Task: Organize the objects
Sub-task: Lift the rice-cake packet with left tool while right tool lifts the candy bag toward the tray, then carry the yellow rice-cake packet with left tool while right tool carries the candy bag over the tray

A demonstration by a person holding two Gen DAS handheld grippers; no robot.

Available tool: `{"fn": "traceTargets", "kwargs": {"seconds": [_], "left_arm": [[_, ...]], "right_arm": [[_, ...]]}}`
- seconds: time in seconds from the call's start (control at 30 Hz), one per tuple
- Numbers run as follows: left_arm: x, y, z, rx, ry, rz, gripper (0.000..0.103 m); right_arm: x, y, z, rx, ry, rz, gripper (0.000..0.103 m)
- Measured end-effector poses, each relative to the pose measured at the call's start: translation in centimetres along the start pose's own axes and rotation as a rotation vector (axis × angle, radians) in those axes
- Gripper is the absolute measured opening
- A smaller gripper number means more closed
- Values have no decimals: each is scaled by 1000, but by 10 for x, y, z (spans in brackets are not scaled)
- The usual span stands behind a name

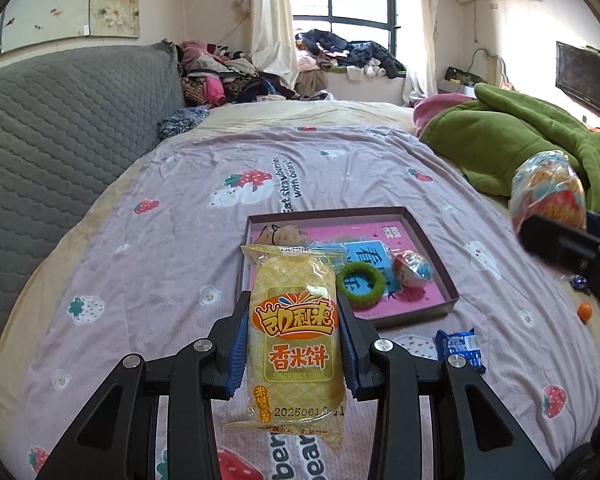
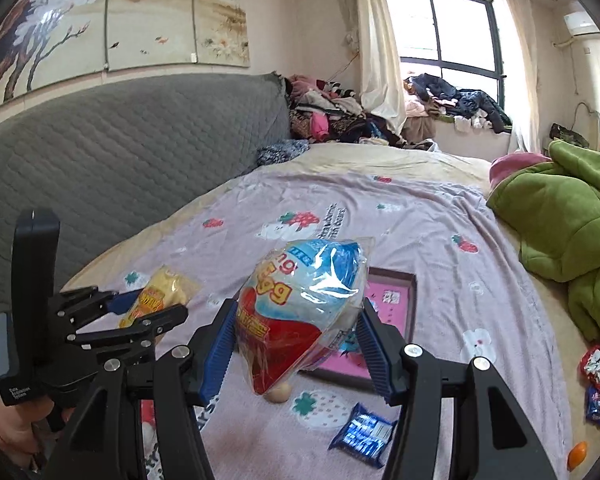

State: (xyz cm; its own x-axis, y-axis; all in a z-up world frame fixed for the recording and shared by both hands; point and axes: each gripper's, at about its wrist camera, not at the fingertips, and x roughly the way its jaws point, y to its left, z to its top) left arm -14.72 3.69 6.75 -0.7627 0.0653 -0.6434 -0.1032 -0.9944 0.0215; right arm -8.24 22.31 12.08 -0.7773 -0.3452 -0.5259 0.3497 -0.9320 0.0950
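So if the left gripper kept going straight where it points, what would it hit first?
Probably the tray, near its green ring. The left gripper, holding the rice cake packet, aims down at it; depth is uncertain.

A: The yellow rice-cake packet (image 1: 294, 334) is glossy clear plastic film, like the round red-and-blue snack bag (image 2: 304, 308).

B: The lilac strawberry-print bedspread (image 1: 172, 240) is matt cloth; the fuzzy green ring (image 1: 360, 283) looks rough.

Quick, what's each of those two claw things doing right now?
Left gripper: closed on the yellow rice cake packet.
Right gripper: closed on the egg-shaped snack bag.
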Motion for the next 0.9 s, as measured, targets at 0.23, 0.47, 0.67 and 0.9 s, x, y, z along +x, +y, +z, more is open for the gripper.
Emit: {"fn": "traceTargets", "kwargs": {"seconds": [0.23,0.47,0.67,0.9], "left_arm": [[17,2,10,-8,4,4,40],[32,4,19,-3,9,21,40],[52,10,26,-15,30,28,40],[76,11,31,-6,44,45,40]], "right_arm": [[13,-13,12,-1,-4,2,58],[30,-12,21,-13,-18,30,58],[44,-12,26,-32,-38,45,58],[71,-20,24,-41,-31,49,58]]}}
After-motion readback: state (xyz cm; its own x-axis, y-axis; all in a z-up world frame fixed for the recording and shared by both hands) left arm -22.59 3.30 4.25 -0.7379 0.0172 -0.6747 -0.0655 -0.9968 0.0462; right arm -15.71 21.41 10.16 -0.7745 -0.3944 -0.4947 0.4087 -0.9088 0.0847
